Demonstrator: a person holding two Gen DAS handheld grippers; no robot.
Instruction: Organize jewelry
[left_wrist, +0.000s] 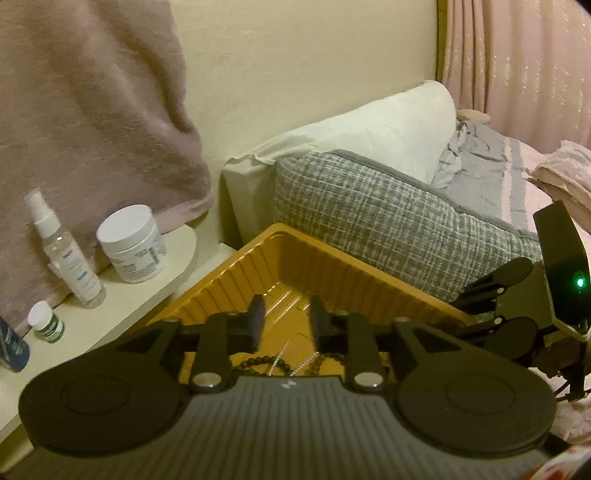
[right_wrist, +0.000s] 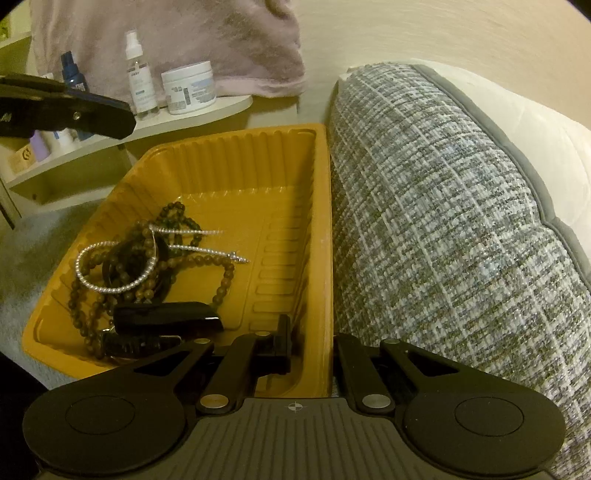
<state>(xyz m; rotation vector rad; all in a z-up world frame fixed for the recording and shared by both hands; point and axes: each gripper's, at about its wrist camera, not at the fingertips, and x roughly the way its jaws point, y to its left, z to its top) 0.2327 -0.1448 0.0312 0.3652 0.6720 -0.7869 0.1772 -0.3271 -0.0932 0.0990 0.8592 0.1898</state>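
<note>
An orange plastic tray (right_wrist: 236, 166) sits beside a grey woven cushion; it also shows in the left wrist view (left_wrist: 332, 273). It holds a brown bead necklace (right_wrist: 218, 266), a silver beaded bracelet (right_wrist: 114, 284), a silver chain (right_wrist: 207, 251) and a black clip (right_wrist: 166, 317). Beads (left_wrist: 258, 363) show under my left gripper (left_wrist: 284, 325), which is open and empty above the tray. My right gripper (right_wrist: 312, 347) straddles the tray's right wall, one finger inside and one outside. Its jaws are apart and I cannot tell whether they pinch the wall.
A grey woven cushion (right_wrist: 443, 229) presses against the tray's right side, with a white pillow (left_wrist: 369, 125) behind. A shelf (left_wrist: 122, 306) at left holds a spray bottle (left_wrist: 62, 254), a white jar (left_wrist: 131, 243) and small bottles. A pink towel (left_wrist: 92, 110) hangs above.
</note>
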